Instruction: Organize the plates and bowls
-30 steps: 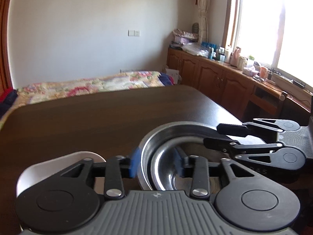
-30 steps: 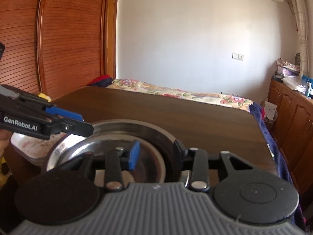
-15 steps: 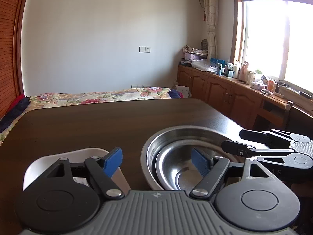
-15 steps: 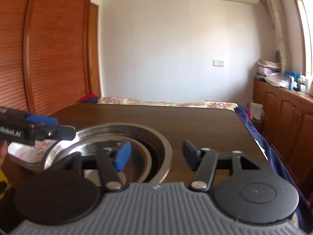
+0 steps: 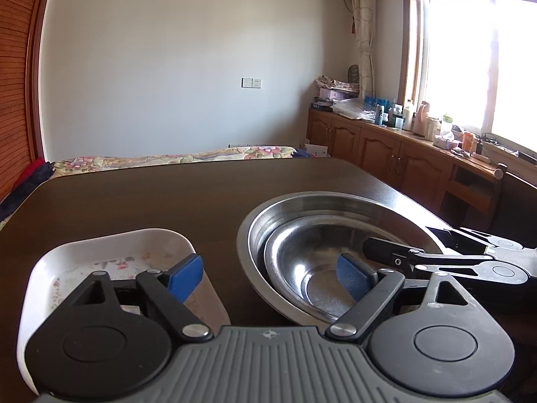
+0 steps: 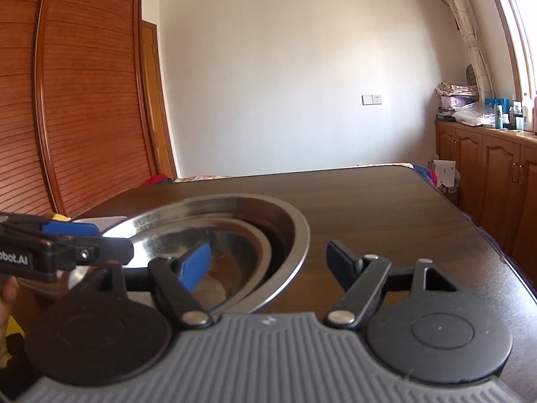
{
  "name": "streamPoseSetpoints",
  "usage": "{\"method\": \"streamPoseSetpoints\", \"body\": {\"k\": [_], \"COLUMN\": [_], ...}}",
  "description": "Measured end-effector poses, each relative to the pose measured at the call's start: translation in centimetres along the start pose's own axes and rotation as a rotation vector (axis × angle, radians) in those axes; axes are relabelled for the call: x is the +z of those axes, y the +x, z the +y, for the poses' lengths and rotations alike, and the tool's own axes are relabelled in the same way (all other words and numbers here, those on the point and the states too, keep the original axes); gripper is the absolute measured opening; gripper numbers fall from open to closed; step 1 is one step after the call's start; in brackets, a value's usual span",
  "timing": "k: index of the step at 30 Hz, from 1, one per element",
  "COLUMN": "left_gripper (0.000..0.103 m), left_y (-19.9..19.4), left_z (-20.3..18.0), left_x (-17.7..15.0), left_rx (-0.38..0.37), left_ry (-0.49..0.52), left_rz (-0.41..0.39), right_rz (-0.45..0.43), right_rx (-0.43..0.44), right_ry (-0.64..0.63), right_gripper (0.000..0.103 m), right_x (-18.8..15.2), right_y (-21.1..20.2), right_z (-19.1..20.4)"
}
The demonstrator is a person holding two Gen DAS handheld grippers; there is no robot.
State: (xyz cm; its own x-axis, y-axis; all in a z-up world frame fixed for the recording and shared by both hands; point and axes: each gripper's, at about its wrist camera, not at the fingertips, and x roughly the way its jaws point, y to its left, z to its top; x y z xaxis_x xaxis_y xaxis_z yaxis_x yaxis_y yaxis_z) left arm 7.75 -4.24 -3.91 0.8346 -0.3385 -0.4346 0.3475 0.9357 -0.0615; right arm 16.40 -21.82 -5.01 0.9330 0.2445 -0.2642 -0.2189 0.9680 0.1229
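Observation:
A large steel bowl (image 5: 322, 205) rests on the dark table (image 5: 167, 198) with a smaller steel bowl (image 5: 302, 262) nested inside. Left of it lies a white dish (image 5: 110, 252) with a flower pattern. My left gripper (image 5: 266, 277) is open, one blue pad over the white dish and the other over the nested bowls, holding nothing. In the right wrist view the same large bowl (image 6: 288, 221) holds the smaller bowl (image 6: 245, 248). My right gripper (image 6: 270, 262) is open and straddles the large bowl's right rim without touching it. Each gripper appears in the other's view.
The table's right edge (image 6: 486, 235) drops off near wooden cabinets (image 5: 386, 154) under a bright window. A flowered bed (image 5: 174, 158) lies beyond the far edge, and a slatted wooden wardrobe (image 6: 67, 117) stands at left. A hand (image 6: 8, 295) shows at the left border.
Both grippers have opened wide, letting go of the bowl rims, and have lifted and pulled back slightly. The nested bowls stay on the table.

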Motion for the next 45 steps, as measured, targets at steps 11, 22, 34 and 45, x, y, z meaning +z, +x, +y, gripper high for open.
{"method": "streamPoseSetpoints", "body": {"k": [11, 22, 34, 45], "left_gripper": [0.051, 0.038, 0.038, 0.038], "left_y": [0.6, 0.5, -0.5, -0.8], "left_z": [-0.5, -1.0, -0.8, 0.3], "left_x": [-0.4, -0.3, -0.1, 1.5], "left_rx": [0.005, -0.001, -0.015, 0.015], "left_ry": [0.007, 0.014, 0.014, -0.01], "left_rz": [0.032, 0.031, -0.006, -0.009], "right_rz": [-0.007, 0.005, -0.033, -0.06], "right_rx": [0.0, 0.002, -0.002, 0.03], "right_ry": [-0.001, -0.011, 0.013, 0.011], "right_gripper": [0.076, 0.061, 0.052, 0.05], "right_x": [0.0, 0.2, 0.9, 2.0], "right_y": [-0.2, -0.8, -1.3, -0.4], "right_z": [0.2, 0.9, 0.4, 0.4]}}
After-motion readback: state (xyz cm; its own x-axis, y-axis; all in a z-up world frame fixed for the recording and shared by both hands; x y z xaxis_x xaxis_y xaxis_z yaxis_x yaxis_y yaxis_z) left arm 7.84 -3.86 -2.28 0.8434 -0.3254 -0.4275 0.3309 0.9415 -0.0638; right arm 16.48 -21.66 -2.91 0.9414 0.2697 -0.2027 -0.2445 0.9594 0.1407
